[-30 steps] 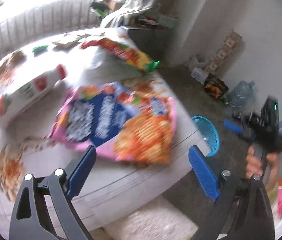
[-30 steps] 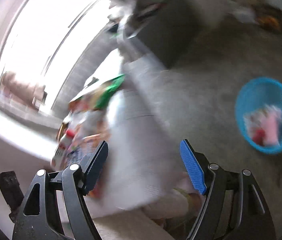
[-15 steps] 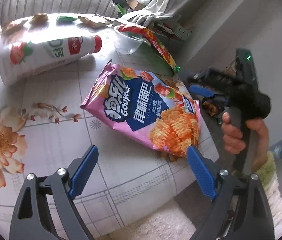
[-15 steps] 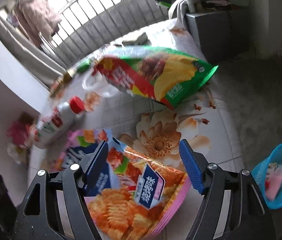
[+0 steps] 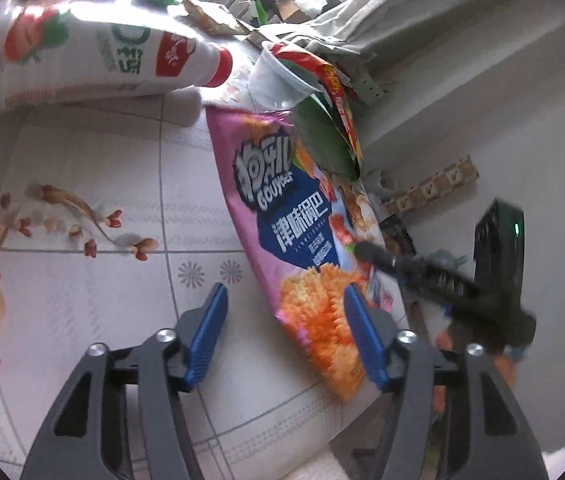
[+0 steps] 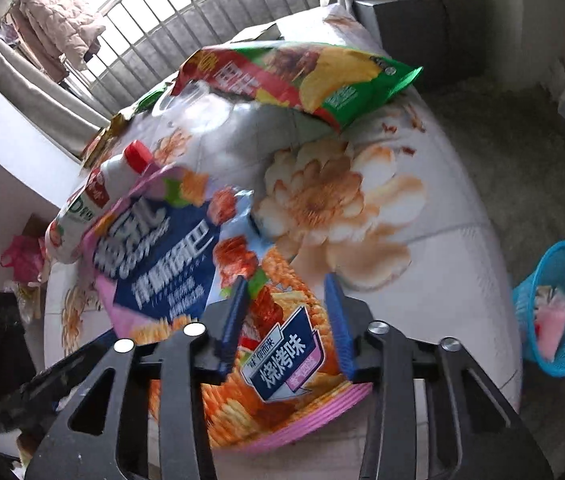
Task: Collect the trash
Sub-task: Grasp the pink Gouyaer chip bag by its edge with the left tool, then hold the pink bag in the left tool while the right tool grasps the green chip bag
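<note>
While both grippers work over the same pink bag (image 5: 302, 240), it lies flat on the floral table (image 5: 94, 184), its near end at the table's near edge. In the left wrist view the left gripper (image 5: 286, 332) has its blue fingers (image 5: 208, 336) apart; the jaws have just been closing. The bag's near corner sits between them, against the right finger, while the left finger stands clear of it over bare tabletop, so no clamp is visible. The right gripper (image 5: 434, 280) enters this view from the right as a dark bar reaching onto the bag's right edge.

In the right wrist view the right gripper (image 6: 286, 324) straddles the bag (image 6: 186, 272) near its near end; its jaws too have just been closing. The fingers (image 6: 234, 320) are still apart, with the printed bag surface between them; whether the pads press on it cannot be told through the blur.

A white bottle (image 5: 94, 56) with a red cap lies on its side at the far left of the bag. A clear cup (image 5: 278, 80) and a green-and-red bag (image 6: 302, 76) rest just beyond the pink bag's far end. A blue basket (image 6: 562, 308) stands on the floor to the right of the table, with pink wrappers inside.
</note>
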`<action>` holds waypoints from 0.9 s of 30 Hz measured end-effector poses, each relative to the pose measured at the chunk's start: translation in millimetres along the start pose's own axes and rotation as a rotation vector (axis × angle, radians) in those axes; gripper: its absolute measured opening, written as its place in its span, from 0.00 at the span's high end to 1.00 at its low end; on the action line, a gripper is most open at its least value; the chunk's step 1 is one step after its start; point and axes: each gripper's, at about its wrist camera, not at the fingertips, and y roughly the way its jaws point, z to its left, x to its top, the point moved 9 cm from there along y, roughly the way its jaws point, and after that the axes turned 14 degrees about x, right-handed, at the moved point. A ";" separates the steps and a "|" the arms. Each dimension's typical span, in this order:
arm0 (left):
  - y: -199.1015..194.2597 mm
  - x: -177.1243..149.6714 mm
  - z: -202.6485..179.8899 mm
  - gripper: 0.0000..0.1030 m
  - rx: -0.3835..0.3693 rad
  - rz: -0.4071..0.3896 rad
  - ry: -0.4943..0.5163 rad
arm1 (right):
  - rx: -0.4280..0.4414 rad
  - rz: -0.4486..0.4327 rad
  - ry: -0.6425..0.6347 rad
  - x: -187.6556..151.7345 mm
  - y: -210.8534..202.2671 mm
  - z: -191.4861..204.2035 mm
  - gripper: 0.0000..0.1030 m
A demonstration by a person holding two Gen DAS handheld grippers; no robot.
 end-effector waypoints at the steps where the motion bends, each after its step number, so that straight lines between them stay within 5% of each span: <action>1: 1.4 1.4 0.2 0.48 -0.011 -0.001 -0.017 | 0.000 -0.003 -0.002 -3.1 -1.3 1.8 0.67; 9: 9.3 5.8 3.8 0.67 -0.019 -0.003 -0.075 | -0.007 -0.007 -0.059 -23.6 -2.6 21.9 0.73; 18: -0.7 8.2 25.4 0.87 0.093 -0.020 -0.061 | 0.062 0.054 -0.106 -41.2 5.7 47.5 0.73; 22: -8.8 9.3 30.7 0.89 0.123 -0.044 -0.044 | 0.152 0.027 -0.029 -25.5 -3.3 48.1 0.63; 27: -13.9 9.9 39.0 0.89 0.148 -0.068 -0.027 | 0.233 -0.112 0.133 31.3 -25.9 24.3 0.47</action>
